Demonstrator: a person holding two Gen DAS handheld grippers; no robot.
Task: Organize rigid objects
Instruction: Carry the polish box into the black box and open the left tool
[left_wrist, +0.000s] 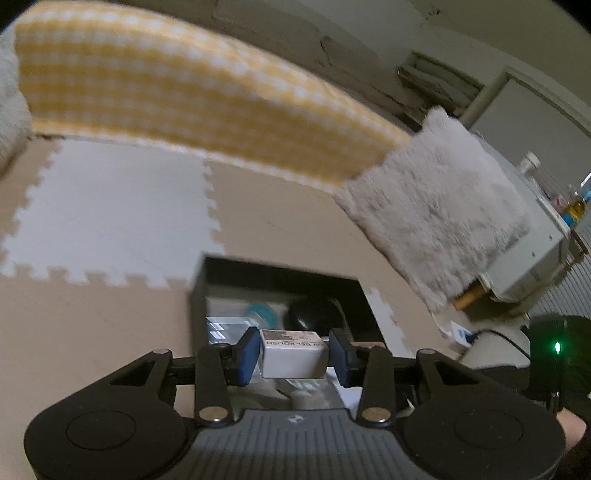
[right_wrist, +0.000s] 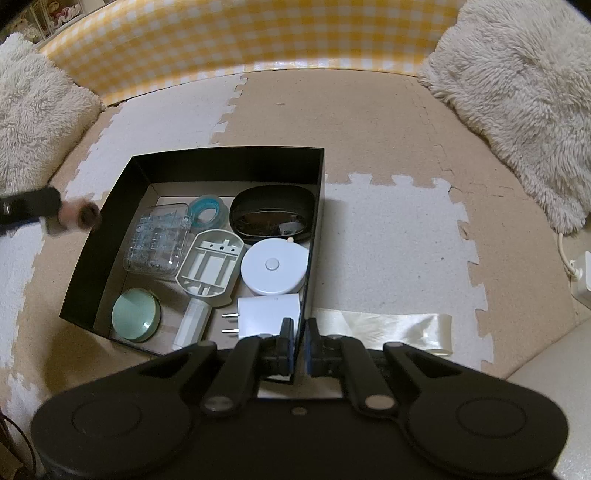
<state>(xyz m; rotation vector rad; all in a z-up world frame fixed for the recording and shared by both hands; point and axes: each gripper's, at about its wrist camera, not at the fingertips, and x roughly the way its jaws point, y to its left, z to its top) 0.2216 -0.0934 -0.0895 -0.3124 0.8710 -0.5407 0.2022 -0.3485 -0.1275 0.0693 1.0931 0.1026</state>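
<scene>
My left gripper (left_wrist: 293, 347) is shut on a small white carton (left_wrist: 293, 356) printed "UV GEL POLISH", held in the air in front of the black box (left_wrist: 197, 291). In the right wrist view the left gripper (right_wrist: 74, 218) is a blur just outside the box's left wall. The black box (right_wrist: 229, 162) holds a clear plastic case (right_wrist: 157, 240), a teal ring (right_wrist: 207, 214), a glossy black case (right_wrist: 273, 216), a white round disc (right_wrist: 275, 266), a white plug (right_wrist: 267, 314) and a mint round compact (right_wrist: 136, 314). My right gripper (right_wrist: 300, 339) is shut on the box's near right wall.
The box stands on a beige and white foam puzzle mat (right_wrist: 388, 236). A yellow checked bumper (right_wrist: 258, 37) runs along the back, with fluffy cushions at the left (right_wrist: 33, 110) and right (right_wrist: 517, 96). A cream ribbon (right_wrist: 388, 328) lies right of the box; a white cord (right_wrist: 567, 258) sits at the far right.
</scene>
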